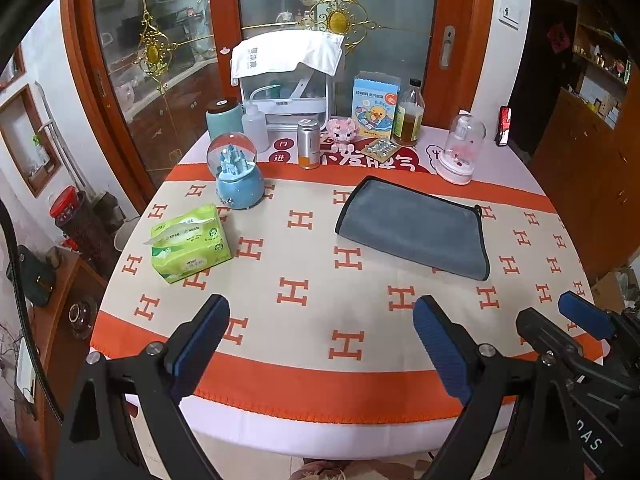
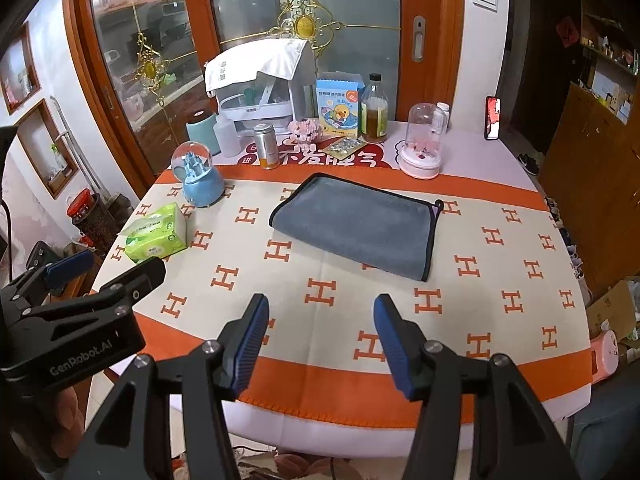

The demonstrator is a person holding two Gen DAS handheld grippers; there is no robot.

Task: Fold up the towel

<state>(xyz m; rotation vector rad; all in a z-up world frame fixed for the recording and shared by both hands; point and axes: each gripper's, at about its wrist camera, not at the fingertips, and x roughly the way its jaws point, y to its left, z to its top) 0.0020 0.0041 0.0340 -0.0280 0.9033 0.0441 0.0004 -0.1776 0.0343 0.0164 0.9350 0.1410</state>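
A grey towel (image 1: 414, 227) with black trim lies flat and folded on the round table, right of centre; it also shows in the right wrist view (image 2: 356, 224). My left gripper (image 1: 322, 320) is open and empty, held over the table's near edge, well short of the towel. My right gripper (image 2: 322, 322) is open and empty, also over the near edge, short of the towel. The right gripper shows at the right edge of the left wrist view (image 1: 560, 316); the left gripper shows at the left of the right wrist view (image 2: 100, 268).
The table (image 1: 304, 392) has a beige and orange cloth with H marks. A green tissue pack (image 1: 188, 244) and a blue snow globe (image 1: 238, 172) stand at the left. Bottles, a box, a glass dome (image 1: 460, 152) and a white appliance (image 1: 288, 80) line the far side.
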